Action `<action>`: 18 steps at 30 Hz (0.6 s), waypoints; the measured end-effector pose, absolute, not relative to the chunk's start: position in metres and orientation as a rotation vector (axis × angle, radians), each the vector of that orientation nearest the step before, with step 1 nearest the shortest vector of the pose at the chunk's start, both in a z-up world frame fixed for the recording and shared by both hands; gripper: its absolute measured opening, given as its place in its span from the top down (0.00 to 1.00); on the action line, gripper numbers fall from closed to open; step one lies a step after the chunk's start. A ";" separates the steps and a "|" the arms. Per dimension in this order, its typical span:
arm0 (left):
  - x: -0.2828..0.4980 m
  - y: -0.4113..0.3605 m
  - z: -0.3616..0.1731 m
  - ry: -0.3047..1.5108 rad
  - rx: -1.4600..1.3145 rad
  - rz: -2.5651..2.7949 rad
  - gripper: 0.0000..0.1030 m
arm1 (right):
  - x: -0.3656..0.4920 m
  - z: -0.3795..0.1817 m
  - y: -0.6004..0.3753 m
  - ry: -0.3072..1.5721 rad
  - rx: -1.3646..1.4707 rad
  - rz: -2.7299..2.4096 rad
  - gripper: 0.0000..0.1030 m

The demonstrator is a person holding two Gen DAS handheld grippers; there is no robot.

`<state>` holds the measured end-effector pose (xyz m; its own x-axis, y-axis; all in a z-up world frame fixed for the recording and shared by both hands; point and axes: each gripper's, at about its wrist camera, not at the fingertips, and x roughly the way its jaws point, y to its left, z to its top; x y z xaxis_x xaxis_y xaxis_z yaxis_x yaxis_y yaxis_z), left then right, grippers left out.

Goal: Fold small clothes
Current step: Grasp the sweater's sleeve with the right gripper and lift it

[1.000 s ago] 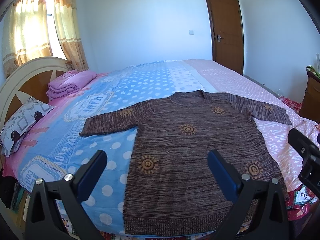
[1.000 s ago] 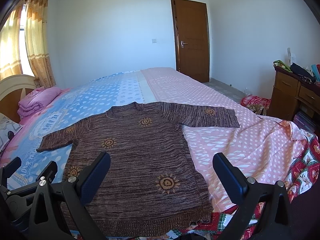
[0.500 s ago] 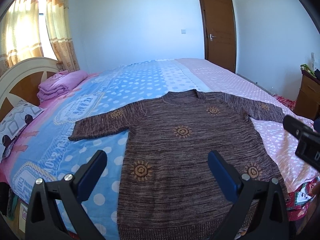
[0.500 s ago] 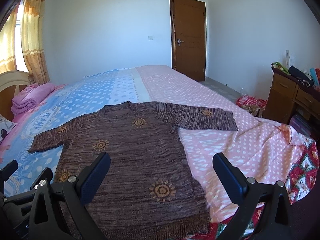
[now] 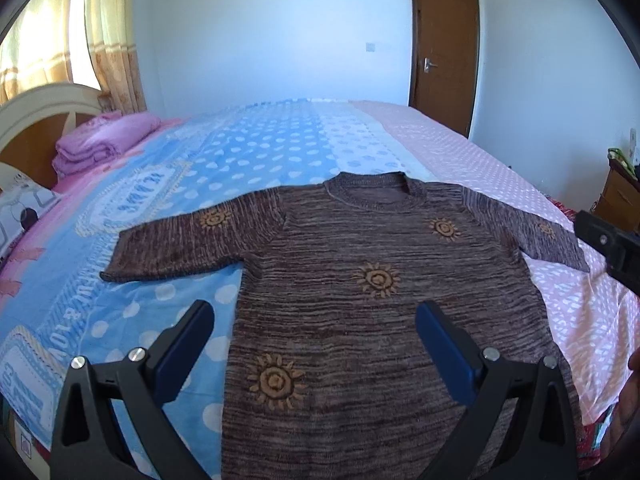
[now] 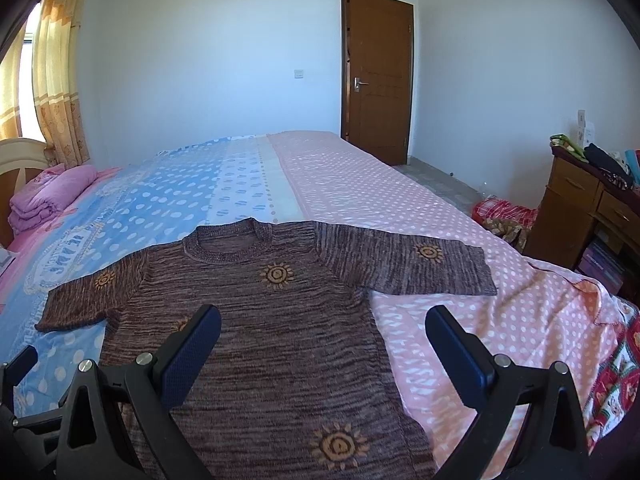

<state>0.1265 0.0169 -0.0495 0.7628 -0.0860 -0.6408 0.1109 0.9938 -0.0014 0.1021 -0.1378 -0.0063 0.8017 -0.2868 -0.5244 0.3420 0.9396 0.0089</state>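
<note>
A brown knit short-sleeved sweater [image 5: 372,280] with orange sun motifs lies flat and spread out on the bed, neck away from me, both sleeves out to the sides. It also shows in the right wrist view [image 6: 272,320]. My left gripper [image 5: 314,336] is open and empty above the sweater's lower left part. My right gripper [image 6: 322,340] is open and empty above the sweater's lower right part. The right gripper's tip shows at the right edge of the left wrist view [image 5: 612,244].
The bed [image 5: 260,152] has a blue and pink polka-dot cover. A folded pink blanket [image 5: 100,144] and a pillow [image 5: 20,212] lie by the headboard at left. A wooden dresser [image 6: 580,208] stands right; a brown door [image 6: 378,72] is behind.
Both grippers have moved forward over the sweater, closer to its chest; the hem has dropped out of view. Both stay open. The sweater has not moved.
</note>
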 end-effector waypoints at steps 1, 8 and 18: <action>0.136 0.019 -0.050 0.711 0.029 -0.103 0.00 | 0.109 -0.006 -0.139 0.548 0.111 -0.328 0.01; 0.197 0.024 -0.003 0.660 -0.007 -0.099 0.00 | 0.157 0.027 -0.167 0.542 0.202 -0.261 0.29; 0.253 0.043 -0.039 0.694 -0.047 -0.076 0.00 | 0.183 -0.010 -0.331 0.559 0.398 -0.483 0.30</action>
<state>0.2535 0.0429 -0.0392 0.7660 -0.0852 -0.6371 0.0540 0.9962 -0.0683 0.1832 -0.3314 -0.0102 0.7426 -0.3233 -0.5865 0.5333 0.8152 0.2258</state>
